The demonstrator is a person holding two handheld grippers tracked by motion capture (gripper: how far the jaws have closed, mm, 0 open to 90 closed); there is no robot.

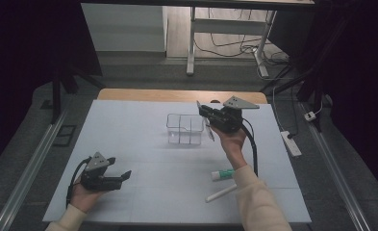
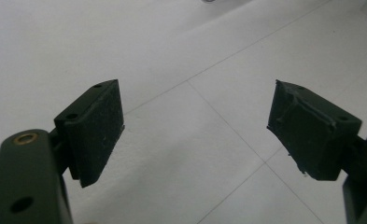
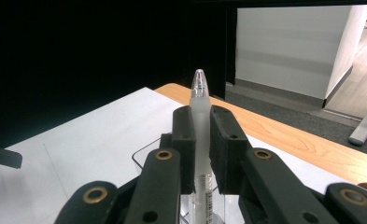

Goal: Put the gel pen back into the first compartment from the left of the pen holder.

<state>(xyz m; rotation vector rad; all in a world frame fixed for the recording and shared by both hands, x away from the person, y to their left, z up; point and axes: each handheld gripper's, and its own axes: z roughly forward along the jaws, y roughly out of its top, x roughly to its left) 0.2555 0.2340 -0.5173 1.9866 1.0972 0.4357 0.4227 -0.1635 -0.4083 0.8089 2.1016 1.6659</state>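
In the high view, a white sheet covers the tabletop (image 1: pixel 143 144), with a strip of bare wood showing at its far edge. A clear plastic container (image 1: pixel 185 129) with inner dividers stands on the sheet a little beyond the middle. The right tool (image 1: pixel 207 121), held in the person's right hand (image 1: pixel 232 139), hovers just to the right of the container, and a pale pen (image 1: pixel 209 131) hangs from its jaws beside the container's right wall. Nearer the person, on the right part of the sheet, lie a white tube with a green band (image 1: pixel 223 174) and, just in front of it, a white stick-like item (image 1: pixel 220 193); the sleeve partly covers both. The left tool (image 1: pixel 123 176) sits low at the near left of the sheet, held in the left hand (image 1: pixel 84 196), well apart from everything else.

In the left gripper view, the left tool (image 2: pixel 195 126) has its two black pads spread wide with nothing between them; below is the white sheet with its faint fold lines.

In the right gripper view, the right tool (image 3: pixel 201 135) is clamped on the frosted pen (image 3: pixel 200 116), which stands upright between the pads with its clear tip rising above them. The container's rim (image 3: pixel 144 156) shows just under the jaws.
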